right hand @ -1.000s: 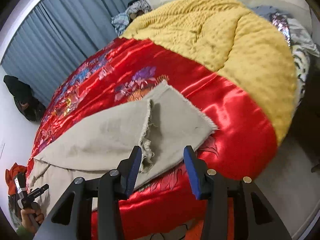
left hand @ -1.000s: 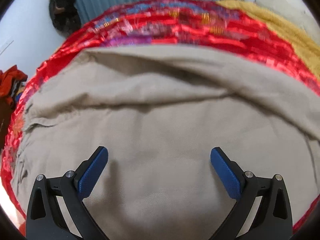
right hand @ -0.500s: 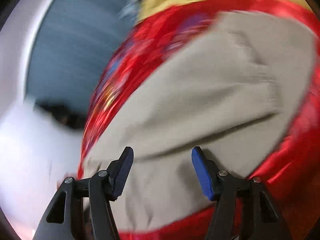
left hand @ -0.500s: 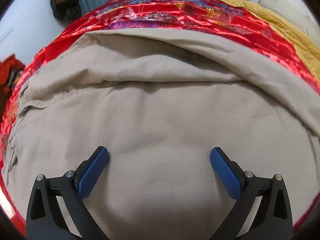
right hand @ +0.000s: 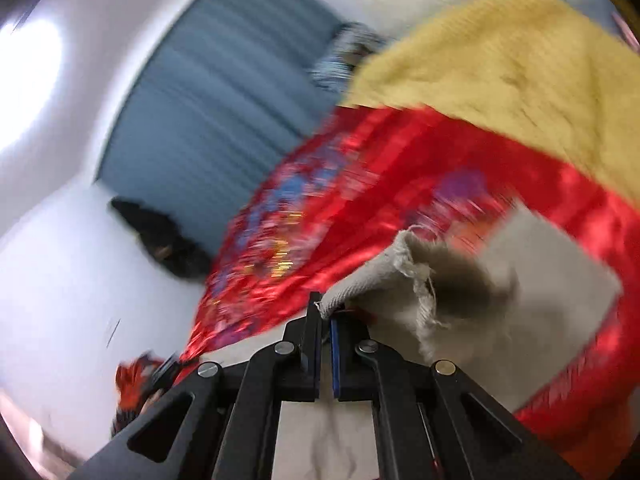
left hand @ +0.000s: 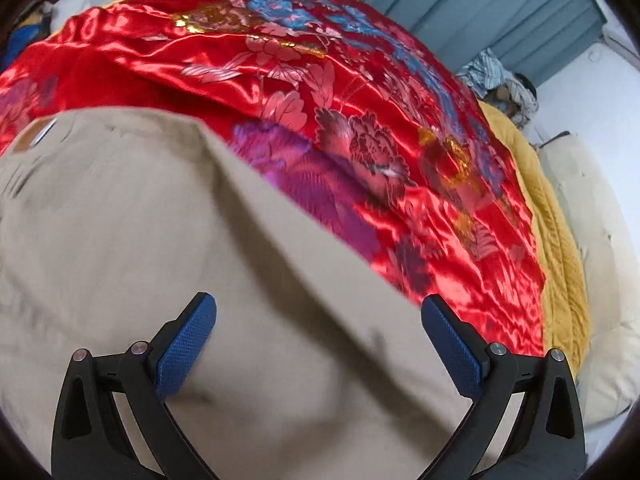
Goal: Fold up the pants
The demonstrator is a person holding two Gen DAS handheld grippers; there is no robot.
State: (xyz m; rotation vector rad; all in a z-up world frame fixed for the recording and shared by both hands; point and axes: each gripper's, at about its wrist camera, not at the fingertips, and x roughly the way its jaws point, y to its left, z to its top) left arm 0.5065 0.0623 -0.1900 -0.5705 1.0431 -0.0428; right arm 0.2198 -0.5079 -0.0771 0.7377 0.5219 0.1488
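Beige pants (left hand: 160, 248) lie spread on a red satin bedspread (left hand: 320, 92). My left gripper (left hand: 318, 340) is wide open and empty, hovering just over the pants near their far edge. In the right wrist view my right gripper (right hand: 326, 320) is shut on the frayed hem of a pant leg (right hand: 384, 276) and holds it lifted off the bedspread (right hand: 320, 216); the rest of the leg (right hand: 552, 272) lies flat behind it. The view is blurred.
A yellow blanket (right hand: 500, 64) covers the bed beyond the red spread and shows in the left wrist view (left hand: 560, 240) too. Blue-grey curtains (right hand: 224, 120) hang on the far wall. A dark bundle (right hand: 160, 236) sits on the floor by the wall.
My right gripper has closed on the pant leg hem and lifted it. My left gripper has swung toward the pants' far edge, staying open.
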